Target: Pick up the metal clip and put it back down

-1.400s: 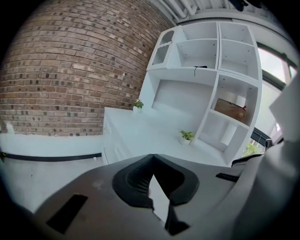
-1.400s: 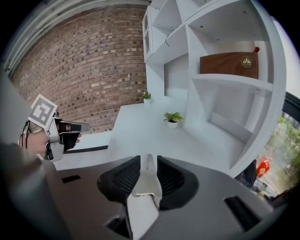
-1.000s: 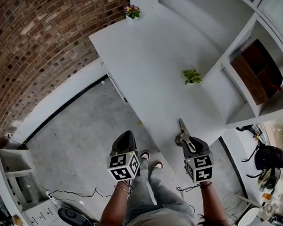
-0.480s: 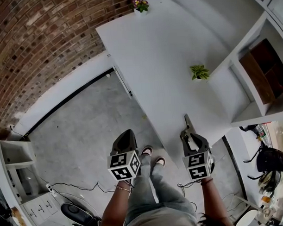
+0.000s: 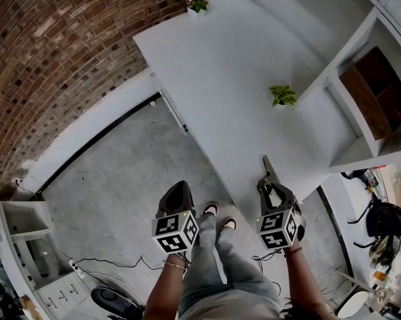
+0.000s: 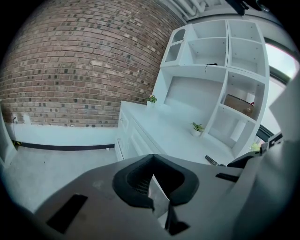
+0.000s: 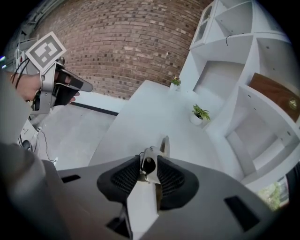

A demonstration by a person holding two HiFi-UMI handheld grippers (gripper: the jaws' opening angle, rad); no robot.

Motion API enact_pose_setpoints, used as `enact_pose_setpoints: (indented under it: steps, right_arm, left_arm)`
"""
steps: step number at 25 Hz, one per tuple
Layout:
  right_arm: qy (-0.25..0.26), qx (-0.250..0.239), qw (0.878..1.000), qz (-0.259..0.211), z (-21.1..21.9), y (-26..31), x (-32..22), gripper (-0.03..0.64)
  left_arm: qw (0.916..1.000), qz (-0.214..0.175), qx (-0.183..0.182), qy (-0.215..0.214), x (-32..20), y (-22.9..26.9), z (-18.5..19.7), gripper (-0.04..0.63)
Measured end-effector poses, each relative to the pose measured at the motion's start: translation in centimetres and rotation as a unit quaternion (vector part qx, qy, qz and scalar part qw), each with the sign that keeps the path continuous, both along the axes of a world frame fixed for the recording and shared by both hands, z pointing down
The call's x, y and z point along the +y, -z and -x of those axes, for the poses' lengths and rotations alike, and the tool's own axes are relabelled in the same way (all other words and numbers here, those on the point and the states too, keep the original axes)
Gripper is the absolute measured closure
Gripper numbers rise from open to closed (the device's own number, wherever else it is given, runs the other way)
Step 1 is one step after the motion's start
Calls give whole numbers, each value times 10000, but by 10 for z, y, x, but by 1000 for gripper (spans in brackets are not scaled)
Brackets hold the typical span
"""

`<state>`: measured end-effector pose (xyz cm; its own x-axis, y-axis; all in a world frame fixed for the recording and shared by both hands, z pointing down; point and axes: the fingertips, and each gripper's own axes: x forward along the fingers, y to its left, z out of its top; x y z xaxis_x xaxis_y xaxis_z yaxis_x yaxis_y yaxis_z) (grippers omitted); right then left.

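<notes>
My right tool [image 7: 148, 174] is closed on the clip [image 7: 151, 153], close to its pivot, and holds it over the near edge of the desk [image 5: 218, 90]. My left tool [image 6: 157, 183] is closed with nothing in it, off to the side over the floor [image 5: 115, 172]. I judge the clip to be light, stiff, smooth metal that may slip or turn in the grip, so a hold across its flat sides by the pivot seems best.

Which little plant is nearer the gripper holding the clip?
The green leafy plant beside the white shelves, nearest the right gripper shut on the metal clip. The flowering plant stands at the table's far corner.
</notes>
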<state>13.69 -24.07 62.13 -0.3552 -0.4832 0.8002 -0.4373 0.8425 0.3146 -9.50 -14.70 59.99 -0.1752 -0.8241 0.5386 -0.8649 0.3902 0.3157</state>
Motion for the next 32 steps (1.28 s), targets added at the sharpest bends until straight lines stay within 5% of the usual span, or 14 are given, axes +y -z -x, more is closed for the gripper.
enact_pose_setpoints:
  steps: [32]
  right_arm:
    - [-393, 106, 9990, -164, -13, 15, -20, 583]
  left_arm:
    - [9982, -139, -184, -561, -32, 36, 1, 589]
